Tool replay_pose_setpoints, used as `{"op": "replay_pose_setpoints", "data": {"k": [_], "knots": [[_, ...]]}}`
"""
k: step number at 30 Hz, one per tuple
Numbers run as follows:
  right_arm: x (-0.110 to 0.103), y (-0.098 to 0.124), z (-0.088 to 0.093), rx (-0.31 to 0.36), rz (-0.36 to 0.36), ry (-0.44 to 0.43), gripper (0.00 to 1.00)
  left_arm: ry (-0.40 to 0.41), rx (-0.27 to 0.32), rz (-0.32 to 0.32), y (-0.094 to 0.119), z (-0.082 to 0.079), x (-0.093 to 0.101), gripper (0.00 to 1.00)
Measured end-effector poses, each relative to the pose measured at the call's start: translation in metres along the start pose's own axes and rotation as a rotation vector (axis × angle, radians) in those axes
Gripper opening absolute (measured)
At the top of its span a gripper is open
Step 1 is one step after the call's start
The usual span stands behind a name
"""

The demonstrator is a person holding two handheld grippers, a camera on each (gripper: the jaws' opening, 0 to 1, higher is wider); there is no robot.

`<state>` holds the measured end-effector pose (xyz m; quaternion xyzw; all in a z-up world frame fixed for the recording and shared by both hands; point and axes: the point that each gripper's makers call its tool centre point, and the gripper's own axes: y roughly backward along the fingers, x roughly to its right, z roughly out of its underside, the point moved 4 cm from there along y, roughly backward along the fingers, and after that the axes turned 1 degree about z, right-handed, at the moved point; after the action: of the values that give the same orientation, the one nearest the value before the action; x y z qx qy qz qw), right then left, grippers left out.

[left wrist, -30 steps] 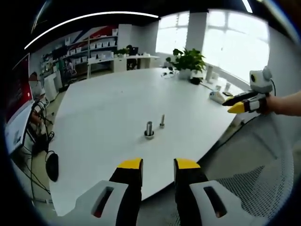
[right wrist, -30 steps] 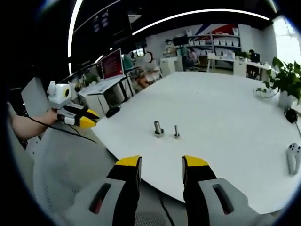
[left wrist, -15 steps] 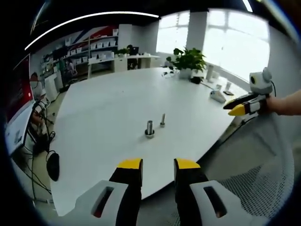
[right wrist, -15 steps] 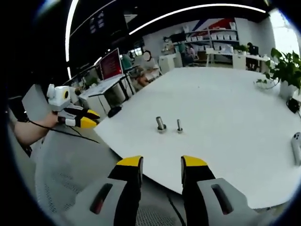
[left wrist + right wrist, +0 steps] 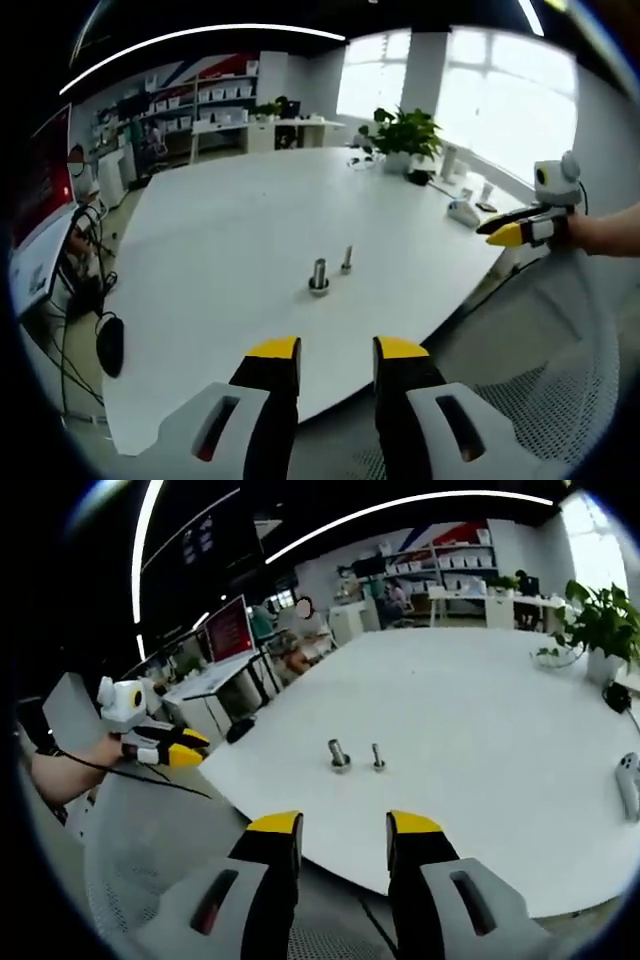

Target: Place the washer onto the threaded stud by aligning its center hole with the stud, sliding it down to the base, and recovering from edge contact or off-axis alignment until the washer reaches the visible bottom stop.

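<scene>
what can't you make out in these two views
- Washer: too small to pick out in either view; a ring at the base of the thicker stud may be it, or a nut.
- Threads on the thin stud: too small, blurred.
- Right hand-held gripper seen side-on: jaw gap unclear.

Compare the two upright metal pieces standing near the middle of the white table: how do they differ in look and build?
The thicker metal stud is wider than the thin metal bolt beside it. The thicker metal stud stands on a broad round base, perhaps a washer; the thin metal bolt has only a small foot. Both are grey metal, upright, close together but apart, on the white table. Both show again in the right gripper view.
</scene>
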<state>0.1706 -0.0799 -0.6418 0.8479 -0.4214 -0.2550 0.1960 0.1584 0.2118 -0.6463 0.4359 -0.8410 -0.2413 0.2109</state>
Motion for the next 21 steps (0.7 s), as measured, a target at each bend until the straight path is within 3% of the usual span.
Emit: {"op": "replay_pose_setpoints", "data": {"k": [10,15,19,21], "knots": [[-0.006,-0.006,0.009,-0.018,-0.013,0.056,0.34,0.032,0.034,-0.013,0.000,-0.001,-0.004,0.21],[-0.007,-0.008,0.012,-0.028,-0.040,0.043,0.34,0.021,-0.011,0.011,-0.006,0.005,0.000,0.21],[-0.009,-0.009,0.013,-0.034,-0.043,0.058,0.33,0.065,0.035,-0.008,-0.002,-0.001,-0.006,0.21],[-0.006,-0.008,0.012,-0.025,-0.034,0.053,0.33,0.060,0.027,-0.008,-0.004,0.000,-0.005,0.21]]}}
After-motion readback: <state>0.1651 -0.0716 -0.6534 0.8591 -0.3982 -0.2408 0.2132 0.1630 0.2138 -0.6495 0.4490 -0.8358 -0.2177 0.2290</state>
